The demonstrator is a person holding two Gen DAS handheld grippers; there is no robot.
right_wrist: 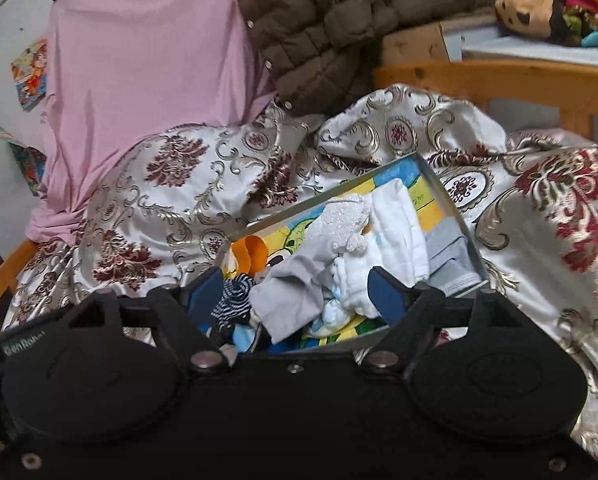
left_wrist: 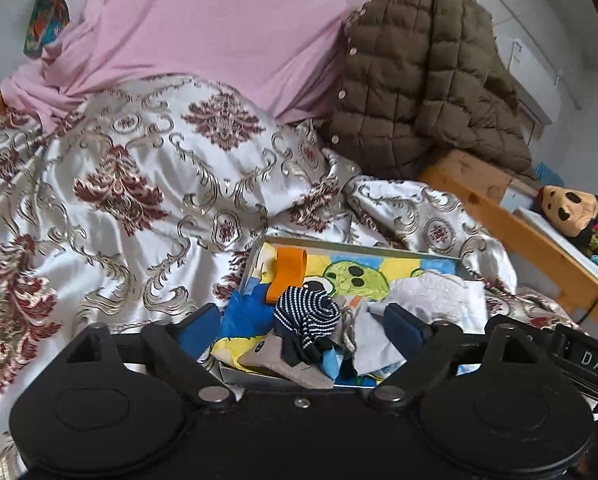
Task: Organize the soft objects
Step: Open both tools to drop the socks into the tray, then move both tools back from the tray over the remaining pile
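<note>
Left wrist view: your left gripper (left_wrist: pixel 301 322) hangs with jaws wide and empty over the box (left_wrist: pixel 259 256), lower centre. The striped sock (left_wrist: pixel 307 314) is light and limp; pinch its bunched middle.

Right wrist view: your right gripper (right_wrist: pixel 295 294) also has jaws spread, holding nothing. The white cloths (right_wrist: pixel 395 228) at centre are soft; take a folded edge.

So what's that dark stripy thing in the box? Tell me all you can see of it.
The striped garment is a small knitted piece, navy with thin white stripes, soft and crumpled into a loose bundle, so its exact kind cannot be told. It lies in the shallow box on the cartoon-printed lining, near the box's front. An orange piece sits just behind it, a grey cloth lies against its front, and pale cloths are beside it. Neither gripper touches it.
</note>
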